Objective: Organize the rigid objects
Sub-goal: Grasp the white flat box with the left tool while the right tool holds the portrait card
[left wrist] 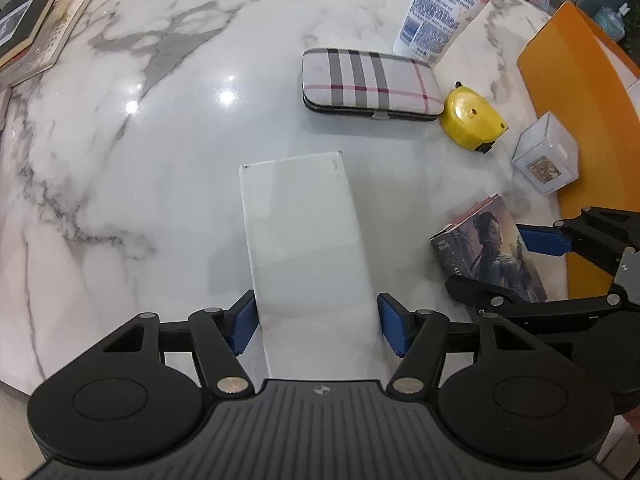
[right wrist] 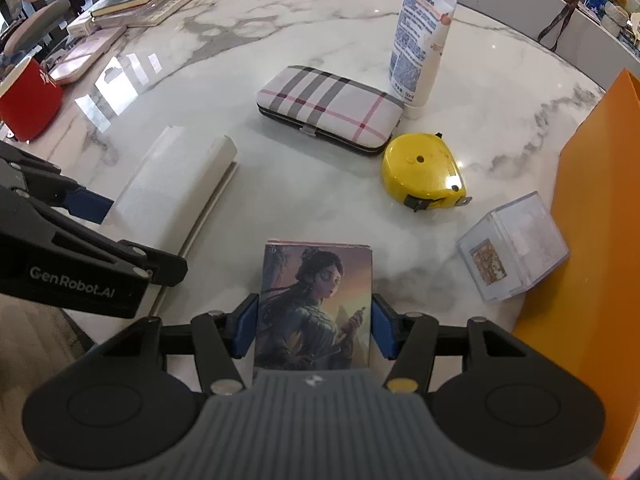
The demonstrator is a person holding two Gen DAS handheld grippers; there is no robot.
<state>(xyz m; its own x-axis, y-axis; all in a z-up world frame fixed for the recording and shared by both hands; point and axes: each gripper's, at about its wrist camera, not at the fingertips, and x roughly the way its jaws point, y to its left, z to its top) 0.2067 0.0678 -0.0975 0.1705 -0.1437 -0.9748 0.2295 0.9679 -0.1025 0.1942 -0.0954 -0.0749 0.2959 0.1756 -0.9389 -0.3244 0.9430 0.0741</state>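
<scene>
Glossy veined marble surface (right wrist: 320,32) carries a plaid cloth-covered case (right wrist: 330,108), a shiny yellow plastic tape measure (right wrist: 422,174) and a matt white cardboard box (left wrist: 304,240).

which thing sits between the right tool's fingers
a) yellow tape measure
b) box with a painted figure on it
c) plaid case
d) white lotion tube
b, the right wrist view shows the right tool with its blue pads against both sides of the illustrated box, while the tape measure, plaid case and lotion tube lie farther off on the marble table.
</scene>
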